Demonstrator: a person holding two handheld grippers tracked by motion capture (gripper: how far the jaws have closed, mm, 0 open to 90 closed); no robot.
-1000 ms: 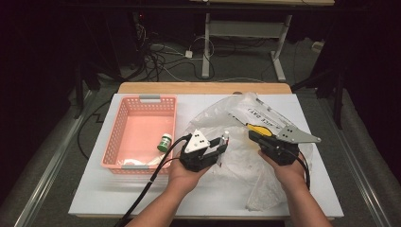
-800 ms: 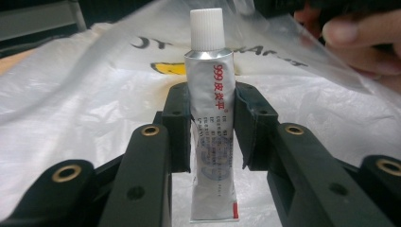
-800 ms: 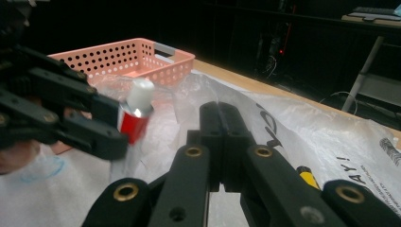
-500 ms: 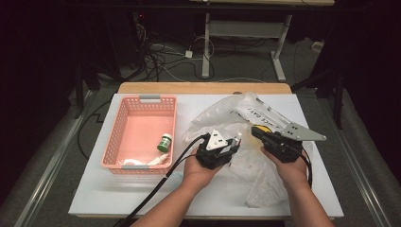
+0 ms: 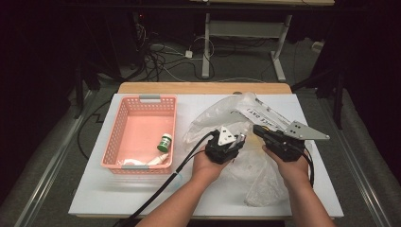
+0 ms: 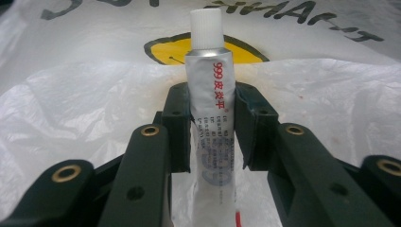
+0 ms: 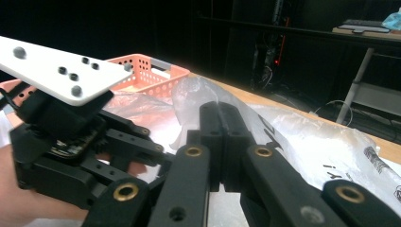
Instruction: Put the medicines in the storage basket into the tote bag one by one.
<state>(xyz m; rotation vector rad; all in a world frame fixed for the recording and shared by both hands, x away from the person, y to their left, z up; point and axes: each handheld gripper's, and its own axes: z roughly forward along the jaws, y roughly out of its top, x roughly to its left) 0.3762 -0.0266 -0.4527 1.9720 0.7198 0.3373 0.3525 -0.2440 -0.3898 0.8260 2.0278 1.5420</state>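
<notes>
A silver ointment tube [image 6: 210, 90] with a white cap and red print stands upright between my left gripper's [image 6: 212, 101] jaws, which are shut on it. That left gripper [image 5: 240, 139] hovers over a crumpled clear plastic bag [image 5: 215, 116] in the middle of the white table. In the left gripper view the bag [image 6: 94, 99] lies under the tube, printed with a yellow face and black letters. My right gripper [image 5: 258, 128] sits just to the right, with its jaws [image 7: 220, 111] shut and pinching a fold of the bag's film [image 7: 198, 92].
A pink plastic basket [image 5: 142, 99] stands on the left of the table [image 5: 142, 194]. It holds a small green-capped bottle [image 5: 164, 142] and a white item [image 5: 151, 161]. Black cables trail off the front edge. A wooden strip borders the far edge.
My left gripper has carried the tube rightward and lower, from beside the basket to over the bag next to the right gripper. The right gripper has barely moved.
</notes>
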